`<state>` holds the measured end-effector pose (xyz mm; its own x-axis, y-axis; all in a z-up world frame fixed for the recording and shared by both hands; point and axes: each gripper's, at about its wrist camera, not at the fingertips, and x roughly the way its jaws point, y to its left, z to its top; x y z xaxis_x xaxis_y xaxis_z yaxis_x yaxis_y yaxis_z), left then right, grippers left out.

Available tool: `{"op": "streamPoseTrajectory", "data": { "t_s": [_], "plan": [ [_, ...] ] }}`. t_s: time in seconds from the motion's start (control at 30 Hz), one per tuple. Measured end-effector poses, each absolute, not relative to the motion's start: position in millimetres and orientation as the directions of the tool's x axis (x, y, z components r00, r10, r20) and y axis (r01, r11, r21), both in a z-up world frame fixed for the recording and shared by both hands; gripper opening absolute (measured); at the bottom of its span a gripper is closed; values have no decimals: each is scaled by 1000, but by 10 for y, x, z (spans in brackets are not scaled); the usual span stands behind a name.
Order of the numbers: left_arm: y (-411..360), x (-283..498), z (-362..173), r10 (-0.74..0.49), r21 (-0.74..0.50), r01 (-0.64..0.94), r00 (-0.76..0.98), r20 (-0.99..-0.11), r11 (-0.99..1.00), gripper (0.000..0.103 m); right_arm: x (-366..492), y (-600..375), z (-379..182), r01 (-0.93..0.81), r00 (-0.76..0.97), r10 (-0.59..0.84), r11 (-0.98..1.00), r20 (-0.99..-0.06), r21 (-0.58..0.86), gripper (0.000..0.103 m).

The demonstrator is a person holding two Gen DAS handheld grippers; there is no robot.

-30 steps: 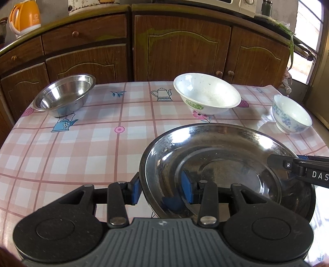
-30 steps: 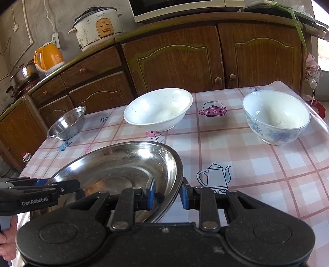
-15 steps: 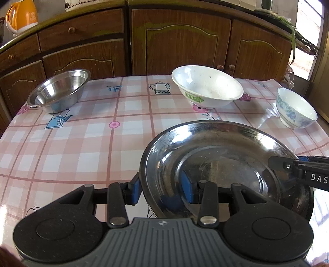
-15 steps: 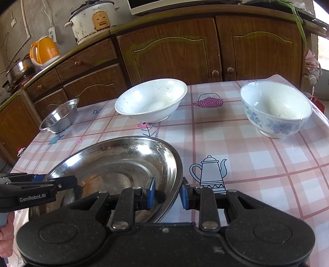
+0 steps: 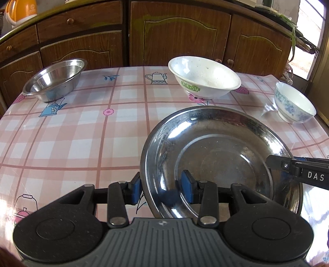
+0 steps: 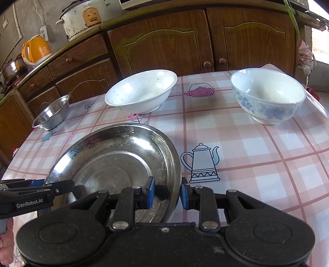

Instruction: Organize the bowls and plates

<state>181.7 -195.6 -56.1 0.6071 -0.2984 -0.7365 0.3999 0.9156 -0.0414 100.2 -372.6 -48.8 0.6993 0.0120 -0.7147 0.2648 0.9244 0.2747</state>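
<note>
A wide, scuffed steel plate (image 5: 222,162) is sitting tilted at the near edge of the checked tablecloth. Beyond it, a speckled white bowl (image 5: 204,77) is standing upright, with a blue-flowered bowl (image 5: 294,105) lying to its right and a small steel bowl (image 5: 54,79) resting far left.

Home kitchen: wooden cabinets (image 6: 185,41), rice cooker (image 6: 82,18), kettle (image 6: 36,51).
</note>
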Motion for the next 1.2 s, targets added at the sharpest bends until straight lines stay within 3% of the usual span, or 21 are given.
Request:
{"op": "streamPoseTrajectory", "data": {
  "t_s": [0.13, 0.23, 0.47, 0.73, 1.2],
  "plan": [
    [-1947, 1791, -549, -308, -45, 407, 609, -731, 912, 42, 992, -3719, -474, 269, 700, 3, 925, -715, 267, 39],
    [-1927, 1780, -516, -317, -53, 412, 606, -730, 910, 47, 967, -3699, -425, 270, 709, -17, 930, -705, 249, 54],
    [-1810, 1728, -390, -308, -50, 395, 623, -719, 917, 59, 879, -3691, -238, 332, 722, -140, 929, -677, 162, 65],
    [-1504, 1834, -250, -264, -50, 329, 646, -716, 943, 62, 1009, -3511, 75, 246, 770, -74, 951, -634, 188, 68],
    [-882, 2231, -108, -155, -8, 210, 693, -704, 978, 73, 1583, -2869, 211, 75, 760, 90, 971, -644, 225, 69]
  ]
}}
